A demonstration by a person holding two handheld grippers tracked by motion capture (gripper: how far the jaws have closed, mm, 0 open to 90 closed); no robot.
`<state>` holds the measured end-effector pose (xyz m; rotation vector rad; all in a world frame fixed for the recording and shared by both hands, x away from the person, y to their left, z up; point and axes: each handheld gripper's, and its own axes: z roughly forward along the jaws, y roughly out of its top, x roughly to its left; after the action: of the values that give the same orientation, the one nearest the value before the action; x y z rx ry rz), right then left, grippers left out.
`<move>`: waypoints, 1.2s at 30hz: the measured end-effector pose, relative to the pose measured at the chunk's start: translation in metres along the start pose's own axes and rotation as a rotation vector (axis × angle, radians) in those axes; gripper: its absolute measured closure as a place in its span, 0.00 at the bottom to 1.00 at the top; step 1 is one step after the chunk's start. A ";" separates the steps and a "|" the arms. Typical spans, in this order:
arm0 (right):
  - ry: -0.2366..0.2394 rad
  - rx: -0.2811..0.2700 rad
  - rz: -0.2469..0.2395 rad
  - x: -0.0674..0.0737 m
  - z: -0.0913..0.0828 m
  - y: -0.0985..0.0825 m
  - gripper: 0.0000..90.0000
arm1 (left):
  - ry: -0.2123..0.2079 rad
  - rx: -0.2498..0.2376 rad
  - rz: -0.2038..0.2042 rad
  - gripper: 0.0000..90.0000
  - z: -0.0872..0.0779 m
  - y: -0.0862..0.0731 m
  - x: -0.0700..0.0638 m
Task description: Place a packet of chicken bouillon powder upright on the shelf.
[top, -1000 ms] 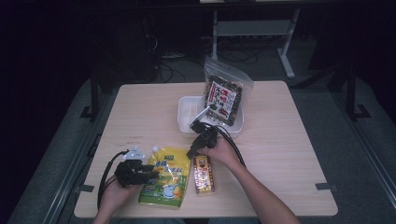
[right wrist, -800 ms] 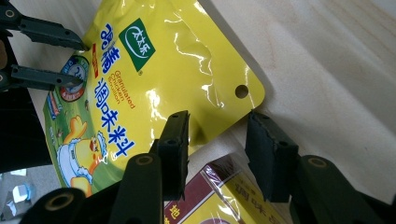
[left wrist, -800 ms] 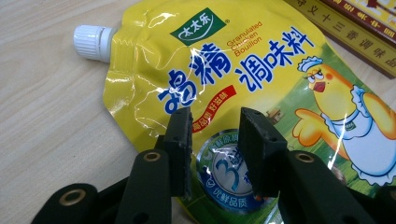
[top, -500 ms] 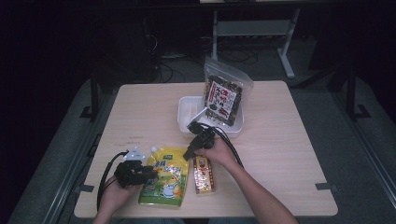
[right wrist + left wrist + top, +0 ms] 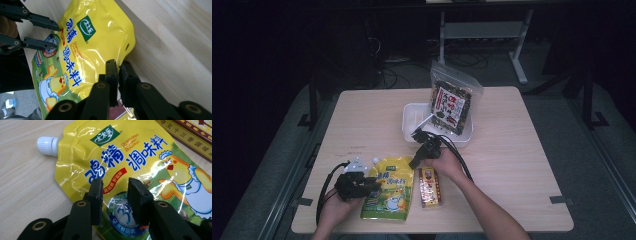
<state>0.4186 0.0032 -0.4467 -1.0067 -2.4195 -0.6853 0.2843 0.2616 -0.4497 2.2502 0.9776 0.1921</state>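
The glossy yellow stand-up pouch of chicken bouillon with a white screw cap lies flat near the front edge of the bench, left of centre, with a narrow brown and gold seasoning packet just beside it on the right. The right gripper has just been closing, and its fingers now pinch the pouch's right edge seam. The left gripper comes in over the opposite side with its fingers a little spread, the printed face of the pouch showing between them; I cannot tell whether they touch the foil.

To do this well, I'd say the right hand should keep its bite on the flat seam, not the puffed body, since slick film slips. The left should close on its own edge before any lift. Then both should rise together, level, so the contents don't slump toward one end. Farther back a white plastic tub holds a clear seaweed snack bag, well apart.
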 end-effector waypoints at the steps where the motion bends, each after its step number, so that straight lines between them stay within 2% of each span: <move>1: -0.002 -0.001 -0.004 0.001 -0.001 0.000 0.99 | -0.002 -0.003 0.000 0.71 0.000 0.000 0.000; 7: -0.033 -0.017 -0.049 0.008 -0.006 -0.002 1.00 | -0.011 -0.042 -0.022 0.66 -0.007 0.000 0.003; 12: -0.031 -0.045 -0.071 0.013 -0.013 -0.004 1.00 | -0.015 -0.069 -0.033 0.63 -0.011 0.000 0.005; 14: -0.031 -0.054 -0.078 0.014 -0.015 -0.006 1.00 | -0.013 -0.079 -0.050 0.55 -0.013 0.000 0.007; 16: -0.026 -0.065 -0.083 0.015 -0.018 -0.007 1.00 | 0.012 -0.083 -0.077 0.43 -0.014 -0.001 0.010; 20: -0.025 -0.093 -0.103 0.017 -0.024 -0.010 1.00 | -0.007 -0.082 -0.141 0.30 -0.012 -0.005 0.019; 25: -0.019 -0.119 -0.128 0.023 -0.032 -0.013 1.00 | -0.082 -0.076 -0.183 0.30 -0.008 -0.006 0.024; 28: -0.017 -0.137 -0.146 0.027 -0.037 -0.015 1.00 | -0.122 -0.090 -0.209 0.30 -0.008 -0.007 0.025; 30: -0.013 -0.147 -0.154 0.029 -0.039 -0.016 1.00 | -0.157 -0.104 -0.223 0.35 -0.008 -0.007 0.027; 32: -0.012 -0.155 -0.163 0.032 -0.041 -0.017 1.00 | -0.188 -0.114 -0.225 0.43 -0.009 -0.007 0.027; 36: -0.014 -0.165 -0.179 0.034 -0.045 -0.019 1.00 | -0.194 -0.142 -0.235 0.51 -0.012 -0.008 0.029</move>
<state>0.3915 -0.0176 -0.3976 -0.8644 -2.5202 -0.9552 0.2957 0.2922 -0.4491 1.9656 1.0767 -0.0571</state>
